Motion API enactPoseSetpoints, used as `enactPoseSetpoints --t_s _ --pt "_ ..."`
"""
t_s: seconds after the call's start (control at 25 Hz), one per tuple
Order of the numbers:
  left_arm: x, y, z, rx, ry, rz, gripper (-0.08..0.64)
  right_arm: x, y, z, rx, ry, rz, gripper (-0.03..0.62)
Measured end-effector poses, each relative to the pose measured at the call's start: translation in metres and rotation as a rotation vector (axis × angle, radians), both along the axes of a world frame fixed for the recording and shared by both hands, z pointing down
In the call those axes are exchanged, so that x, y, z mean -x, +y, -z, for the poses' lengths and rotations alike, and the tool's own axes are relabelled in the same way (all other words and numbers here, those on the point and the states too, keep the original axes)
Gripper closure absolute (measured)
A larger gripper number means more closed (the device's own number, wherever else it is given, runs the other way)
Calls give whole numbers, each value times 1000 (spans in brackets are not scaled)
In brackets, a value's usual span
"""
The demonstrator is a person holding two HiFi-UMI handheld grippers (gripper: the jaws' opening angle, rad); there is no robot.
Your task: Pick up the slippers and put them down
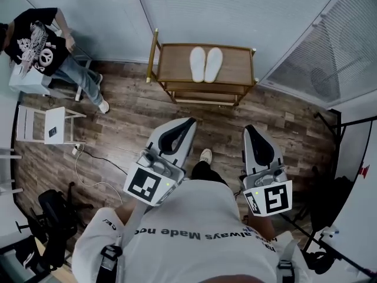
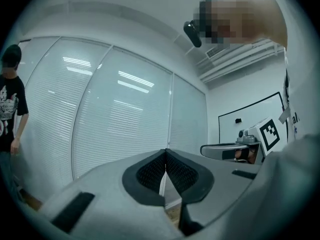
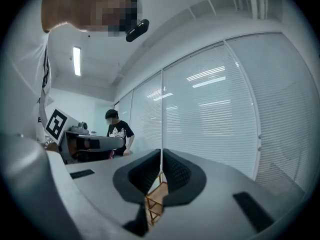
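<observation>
A pair of white slippers (image 1: 205, 63) lies side by side on top of a wooden table (image 1: 235, 69) against the far blinds. Both grippers are held level in front of the person's chest, well short of the table. My left gripper (image 1: 189, 121) is shut with nothing between its jaws; in the left gripper view the left gripper (image 2: 165, 151) has its pads meeting. My right gripper (image 1: 249, 128) is also shut and empty, its right gripper (image 3: 161, 151) pads closed in its own view. Part of the wooden table (image 3: 152, 204) shows below those jaws.
A person in a black printed shirt (image 1: 41, 40) sits at the far left beside a white chair (image 1: 44, 125). A cable (image 1: 88, 170) trails over the wood floor. A black office chair (image 1: 50, 217) stands at the lower left. Stands and a whiteboard (image 1: 353, 175) crowd the right side.
</observation>
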State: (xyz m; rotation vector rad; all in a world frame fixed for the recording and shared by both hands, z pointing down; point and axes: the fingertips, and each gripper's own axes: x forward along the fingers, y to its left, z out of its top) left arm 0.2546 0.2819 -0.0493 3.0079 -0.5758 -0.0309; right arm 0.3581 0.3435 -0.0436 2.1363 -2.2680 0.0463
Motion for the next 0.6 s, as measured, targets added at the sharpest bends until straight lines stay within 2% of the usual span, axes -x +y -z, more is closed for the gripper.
enactPoseSetpoints --t_s 0.28,0.4,0.6 --pt "-55 -43 -13 14 -10 49 549 -52 -46 -14 31 -3 54 574" --pt "-68 -62 -12 -13 -36 63 549 -62 -70 -18 36 -18 84 574" --pt "-77 -105 -14 -11 -31 79 549 -72 -115 -21 34 0 97 574"
